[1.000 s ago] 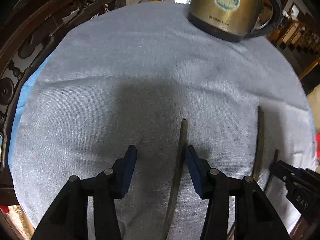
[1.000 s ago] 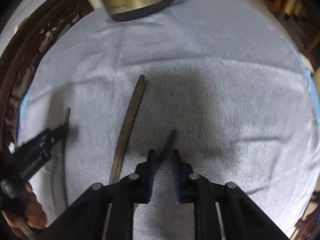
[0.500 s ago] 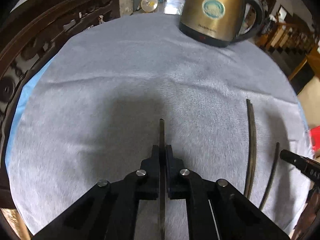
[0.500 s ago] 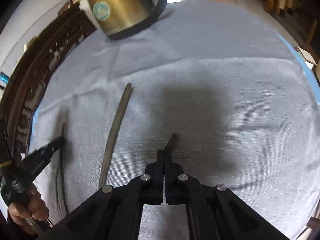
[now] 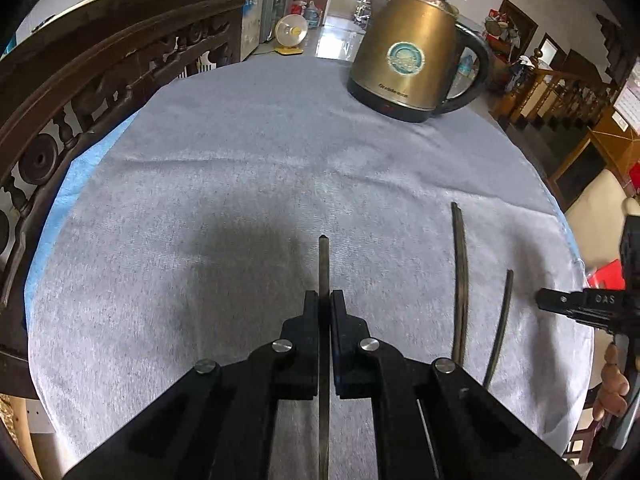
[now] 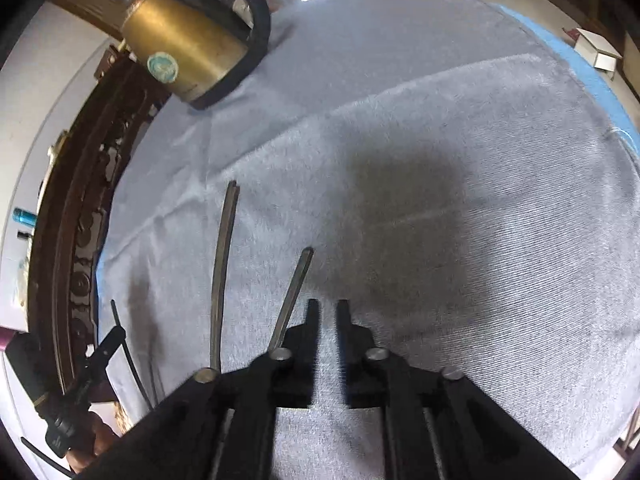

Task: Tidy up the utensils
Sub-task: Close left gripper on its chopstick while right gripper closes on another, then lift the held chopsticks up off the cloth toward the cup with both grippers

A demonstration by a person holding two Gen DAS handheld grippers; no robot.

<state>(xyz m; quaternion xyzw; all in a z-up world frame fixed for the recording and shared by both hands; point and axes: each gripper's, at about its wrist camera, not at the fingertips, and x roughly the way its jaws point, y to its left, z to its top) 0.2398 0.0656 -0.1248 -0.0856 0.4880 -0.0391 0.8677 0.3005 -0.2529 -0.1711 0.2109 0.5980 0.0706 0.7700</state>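
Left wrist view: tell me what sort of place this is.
Probably a lived-in home, a dining or sitting area. A brass-coloured electric kettle stands on a table under a grey cloth, a carved dark wooden chair back sits beside it, and a wooden stair railing shows behind.

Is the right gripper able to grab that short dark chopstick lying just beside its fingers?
Probably yes: the right gripper is open and empty, and the short dark chopstick lies uncovered on the grey cloth.
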